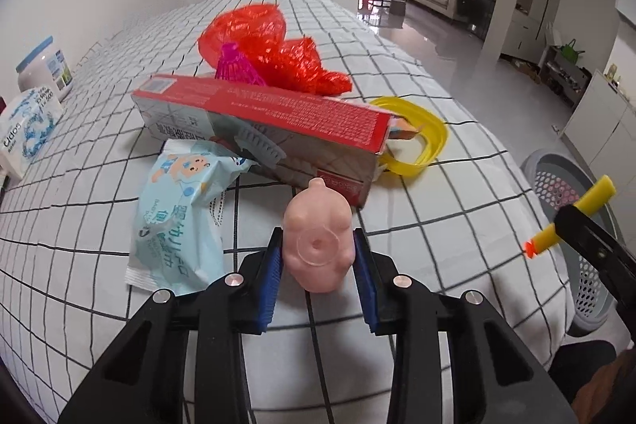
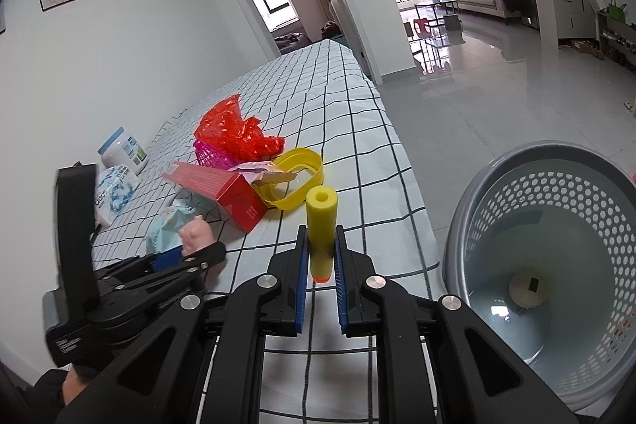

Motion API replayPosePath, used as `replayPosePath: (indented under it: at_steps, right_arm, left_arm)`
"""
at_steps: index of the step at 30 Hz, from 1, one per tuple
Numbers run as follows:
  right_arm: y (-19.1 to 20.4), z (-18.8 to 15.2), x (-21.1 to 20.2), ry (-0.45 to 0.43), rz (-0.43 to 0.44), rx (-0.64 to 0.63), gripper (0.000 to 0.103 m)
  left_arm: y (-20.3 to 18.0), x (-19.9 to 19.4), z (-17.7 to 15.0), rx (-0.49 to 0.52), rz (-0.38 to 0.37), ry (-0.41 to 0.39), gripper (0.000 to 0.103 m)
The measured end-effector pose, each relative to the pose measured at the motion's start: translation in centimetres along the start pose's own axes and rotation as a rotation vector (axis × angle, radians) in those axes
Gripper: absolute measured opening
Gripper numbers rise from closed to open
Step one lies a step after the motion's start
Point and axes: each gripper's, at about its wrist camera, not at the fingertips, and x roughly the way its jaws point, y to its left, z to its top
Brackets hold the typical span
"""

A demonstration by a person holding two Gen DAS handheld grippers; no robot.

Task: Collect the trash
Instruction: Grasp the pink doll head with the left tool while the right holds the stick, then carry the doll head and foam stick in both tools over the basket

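Counter (image 1: 457, 185): is being covered by a checked cloth, with trash still lying on it.
Basket (image 2: 469, 209): is waiting on the floor just beside the counter.
Left gripper (image 1: 318, 257): is being kept squeezed on the pink toy (image 1: 318, 237); it should be lifted slowly.
Right gripper (image 2: 321, 261): is being kept clenched on the yellow foam tube (image 2: 322, 221); it should be carried over the basket before letting go.

A checked tablecloth (image 1: 457, 130) carries clutter — red box (image 1: 270, 114), wipes pack (image 1: 179, 209), yellow ring (image 1: 429, 134), red bag (image 1: 274, 42).

Left tongs (image 1: 318, 257) and right tongs (image 2: 321, 257) (both tilted down) clamped shut.
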Motion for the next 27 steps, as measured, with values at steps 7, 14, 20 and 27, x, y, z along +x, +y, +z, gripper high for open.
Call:
replayPosePath:
  at_steps: [7, 14, 20, 27]
  right_arm:
    - [-1.4, 0.1, -1.4, -0.013, -0.049, 0.006, 0.012]
    - [-5.1, -0.4, -4.3, -0.015, -0.131, 0.042, 0.012]
    - [-8.7, -0.6, -6.5, -0.016, -0.221, 0.060, 0.012]
    - [-12.8, -0.8, -8.2, -0.029, -0.295, 0.111, 0.012]
  left_arm:
    - [-2.4, -2.9, -0.1, 0.063, -0.030, -0.059, 0.033]
    - [-7.5, -4.4, -0.1, 0.140, -0.101, -0.107, 0.033]
    - [-12.0, -4.4, 0.1, 0.192, -0.169, -0.105, 0.033]
    - [-16.9, -4.1, 0.3, 0.245, -0.223, -0.105, 0.033]
